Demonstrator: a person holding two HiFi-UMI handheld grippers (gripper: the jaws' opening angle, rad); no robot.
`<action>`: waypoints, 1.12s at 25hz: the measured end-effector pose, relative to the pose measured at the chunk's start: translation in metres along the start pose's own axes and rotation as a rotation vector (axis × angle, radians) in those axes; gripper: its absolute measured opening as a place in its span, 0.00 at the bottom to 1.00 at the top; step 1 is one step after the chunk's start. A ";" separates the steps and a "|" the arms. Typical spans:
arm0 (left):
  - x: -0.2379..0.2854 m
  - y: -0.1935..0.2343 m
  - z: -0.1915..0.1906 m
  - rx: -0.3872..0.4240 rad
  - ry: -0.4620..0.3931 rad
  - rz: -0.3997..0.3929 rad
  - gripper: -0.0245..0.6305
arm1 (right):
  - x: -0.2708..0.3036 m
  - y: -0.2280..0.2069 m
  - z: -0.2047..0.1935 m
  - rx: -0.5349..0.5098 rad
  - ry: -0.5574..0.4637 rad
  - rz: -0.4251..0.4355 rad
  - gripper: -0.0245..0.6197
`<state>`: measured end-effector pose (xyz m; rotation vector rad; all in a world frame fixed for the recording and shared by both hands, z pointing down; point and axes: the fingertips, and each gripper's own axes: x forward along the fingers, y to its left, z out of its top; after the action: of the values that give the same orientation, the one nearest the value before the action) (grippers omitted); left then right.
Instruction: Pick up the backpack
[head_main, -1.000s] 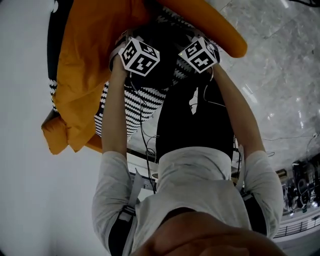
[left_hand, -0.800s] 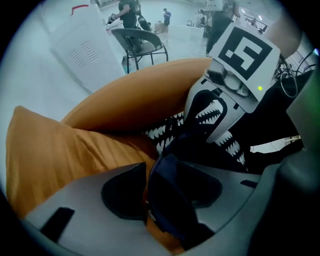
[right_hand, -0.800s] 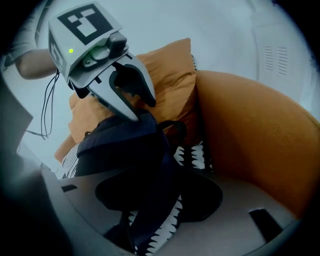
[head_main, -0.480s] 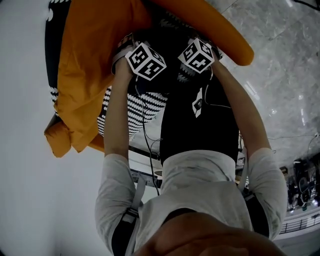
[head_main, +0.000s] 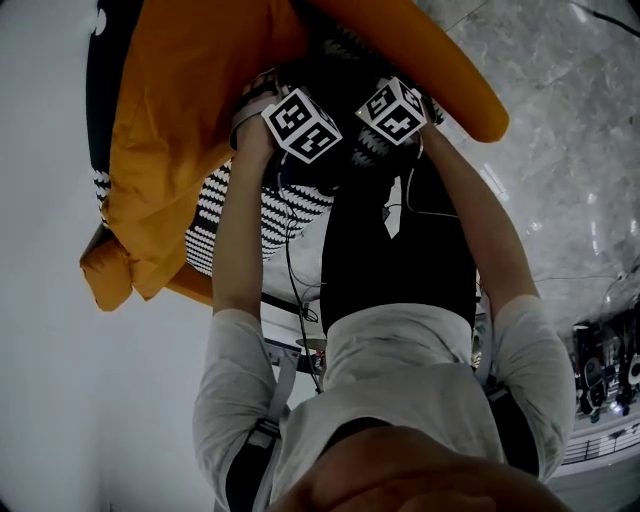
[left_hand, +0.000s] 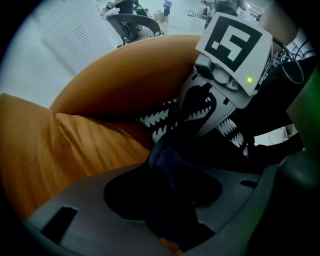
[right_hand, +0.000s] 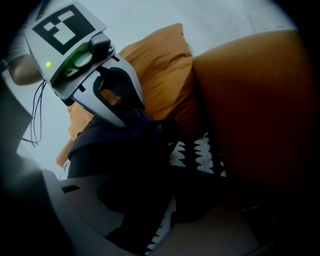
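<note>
Drawing closer together since the earlier frames, the two marker cubes are now sitting almost side by side, and both arms are reaching a little lower into the seat.

In the head view, the left tool (head_main: 302, 125) and the right tool (head_main: 398, 110) are hanging over an orange sofa (head_main: 450, 70). The backpack (head_main: 325, 65) is lying there as a dark heap between an orange cushion (head_main: 170, 130) and the sofa's padded roll, on a black throw (head_main: 240, 210) with white teeth. The cubes are hiding both sets of tips, so no contact is showing here.

In the left gripper view, the jaws have just been opening and are standing spread wide. A fold of navy backpack cloth is lying loosely between them.

In the right gripper view, the jaws have just been closing but are still standing broadly apart around a dark bunch of the same cloth. The picture is too dim to show any pad pressing on it.

By my reading, the reach is finishing, the grasp is only beginning, and the lift is still waiting. The backpack's outline, straps and handle are proving hard to make out, and the frame edges are cutting off the sofa.
</note>
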<state>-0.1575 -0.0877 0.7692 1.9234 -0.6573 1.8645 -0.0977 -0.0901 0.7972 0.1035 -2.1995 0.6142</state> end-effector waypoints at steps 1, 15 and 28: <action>0.001 -0.001 0.000 -0.012 -0.001 -0.003 0.32 | -0.001 -0.001 0.000 -0.002 0.001 -0.010 0.32; -0.004 0.000 0.001 0.015 0.003 0.123 0.12 | -0.020 -0.005 -0.004 -0.069 -0.003 -0.110 0.12; -0.052 -0.019 -0.022 0.000 -0.131 0.190 0.11 | -0.039 0.039 0.004 -0.097 -0.069 -0.158 0.32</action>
<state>-0.1651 -0.0561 0.7190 2.0602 -0.9095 1.8578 -0.0860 -0.0628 0.7508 0.2481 -2.2577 0.4216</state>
